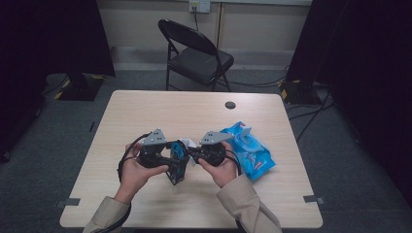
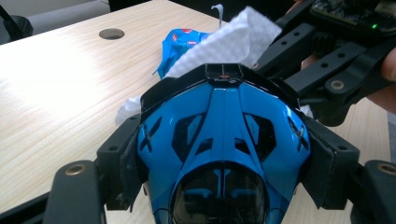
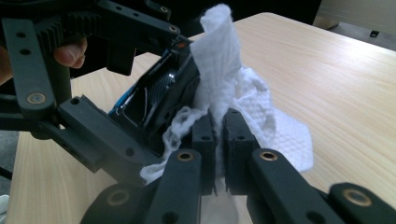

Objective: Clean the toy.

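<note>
Left gripper (image 2: 224, 158) jaws clamp blue helmet (image 2: 224, 135); right gripper (image 3: 217, 135) jaws pinch white wipe (image 3: 219, 70). Risk: hard rubbing probably tears wipe, or helmet twists loose.

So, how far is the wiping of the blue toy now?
Done: a white wipe is out of the blue wipes pack. In hand: the left gripper clamps the blue toy, and the right gripper presses the wipe against it. Left: finishing the wiping; how much is clean I cannot tell.

Blue toy car (image 2: 224, 140) clamped between jaws, white wipe (image 2: 233, 42) behind
</note>
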### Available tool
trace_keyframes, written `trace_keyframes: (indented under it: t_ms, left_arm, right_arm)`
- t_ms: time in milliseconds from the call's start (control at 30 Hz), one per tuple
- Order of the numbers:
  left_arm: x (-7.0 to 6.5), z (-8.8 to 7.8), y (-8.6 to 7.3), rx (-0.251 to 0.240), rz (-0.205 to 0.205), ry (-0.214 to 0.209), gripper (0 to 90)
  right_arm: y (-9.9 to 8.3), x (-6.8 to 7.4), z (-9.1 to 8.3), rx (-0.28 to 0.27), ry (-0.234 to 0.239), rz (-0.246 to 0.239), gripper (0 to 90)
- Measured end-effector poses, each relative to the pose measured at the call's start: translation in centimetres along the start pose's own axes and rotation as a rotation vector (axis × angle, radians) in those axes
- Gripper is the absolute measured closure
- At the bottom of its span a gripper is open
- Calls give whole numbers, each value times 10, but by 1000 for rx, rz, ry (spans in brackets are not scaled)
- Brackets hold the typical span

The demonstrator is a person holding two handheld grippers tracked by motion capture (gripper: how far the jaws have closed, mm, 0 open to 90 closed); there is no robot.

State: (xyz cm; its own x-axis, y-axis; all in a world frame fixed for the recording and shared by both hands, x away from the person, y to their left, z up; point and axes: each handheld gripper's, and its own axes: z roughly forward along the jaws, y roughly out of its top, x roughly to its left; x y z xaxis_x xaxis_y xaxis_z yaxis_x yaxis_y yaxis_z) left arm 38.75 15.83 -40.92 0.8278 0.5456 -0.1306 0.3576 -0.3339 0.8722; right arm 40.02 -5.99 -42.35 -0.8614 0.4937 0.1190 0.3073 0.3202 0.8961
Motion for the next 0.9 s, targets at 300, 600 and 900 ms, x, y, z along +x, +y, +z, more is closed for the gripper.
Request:
trace_keyframes:
  t_ms: [300, 600, 900]
  left_arm:
    - [1, -4, 2, -21, -2, 4, 261]
    - [1, -5, 2, -25, -6, 8, 261]
    - [2, -7, 3, -31, -12, 6, 261]
  right_arm:
    - [-10, 3, 10, 31, 9, -2, 854]
    - [-17, 5, 15, 48, 14, 3, 854]
    - [-28, 7, 21, 50, 25, 23, 854]
